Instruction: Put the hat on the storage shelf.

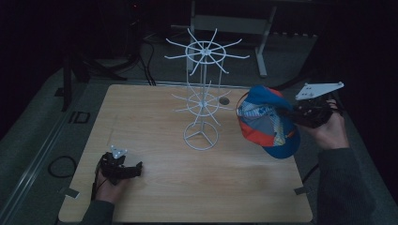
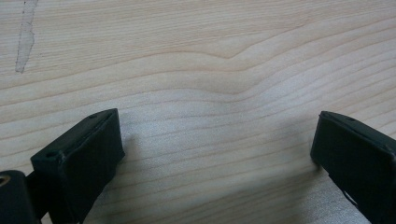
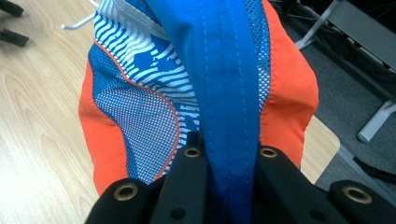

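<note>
At the lower left of the high view, the left hand-held gripper [image 1: 136, 168] rests on the wooden tabletop [image 1: 234, 187], its jaws wide apart with nothing between them. Right of centre, the right hand-held gripper [image 1: 294, 114] is clamped on a blue strip of the blue-and-orange baseball cap [image 1: 266, 123], held clear of the tabletop beside the white wire display rack [image 1: 202, 96]. The pinch takes only a narrow fold of fabric, so the cap may slip or swing, and its crown could snag a hook and tip the light rack.
</note>
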Tool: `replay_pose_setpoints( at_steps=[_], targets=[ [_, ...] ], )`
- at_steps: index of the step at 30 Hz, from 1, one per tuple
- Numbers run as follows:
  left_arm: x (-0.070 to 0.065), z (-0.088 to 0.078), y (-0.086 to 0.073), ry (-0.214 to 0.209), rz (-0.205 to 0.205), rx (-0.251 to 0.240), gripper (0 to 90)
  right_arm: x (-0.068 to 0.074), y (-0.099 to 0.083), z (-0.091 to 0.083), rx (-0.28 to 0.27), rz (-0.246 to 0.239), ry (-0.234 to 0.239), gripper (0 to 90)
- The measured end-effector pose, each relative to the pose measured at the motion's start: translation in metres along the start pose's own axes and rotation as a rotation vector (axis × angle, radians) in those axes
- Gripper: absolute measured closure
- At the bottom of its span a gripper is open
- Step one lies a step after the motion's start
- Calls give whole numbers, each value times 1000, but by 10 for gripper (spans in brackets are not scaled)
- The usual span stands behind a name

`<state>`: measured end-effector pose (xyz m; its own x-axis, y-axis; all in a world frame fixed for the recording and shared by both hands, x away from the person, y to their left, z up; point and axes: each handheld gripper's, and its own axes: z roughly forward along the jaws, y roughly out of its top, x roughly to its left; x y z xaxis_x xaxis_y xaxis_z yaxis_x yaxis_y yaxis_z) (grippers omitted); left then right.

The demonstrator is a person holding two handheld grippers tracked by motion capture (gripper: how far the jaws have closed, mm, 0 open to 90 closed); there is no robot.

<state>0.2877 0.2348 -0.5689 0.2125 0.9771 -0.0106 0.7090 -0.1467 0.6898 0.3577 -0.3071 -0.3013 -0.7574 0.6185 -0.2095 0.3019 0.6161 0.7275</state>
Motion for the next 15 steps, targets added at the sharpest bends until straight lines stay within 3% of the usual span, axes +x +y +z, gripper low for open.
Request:
replay_pose_setpoints(
  at_steps=[15],
  targets=[
    [0,0,0,0,0,0,27,-14,6,-10,-101,54,-2,884]
  ],
)
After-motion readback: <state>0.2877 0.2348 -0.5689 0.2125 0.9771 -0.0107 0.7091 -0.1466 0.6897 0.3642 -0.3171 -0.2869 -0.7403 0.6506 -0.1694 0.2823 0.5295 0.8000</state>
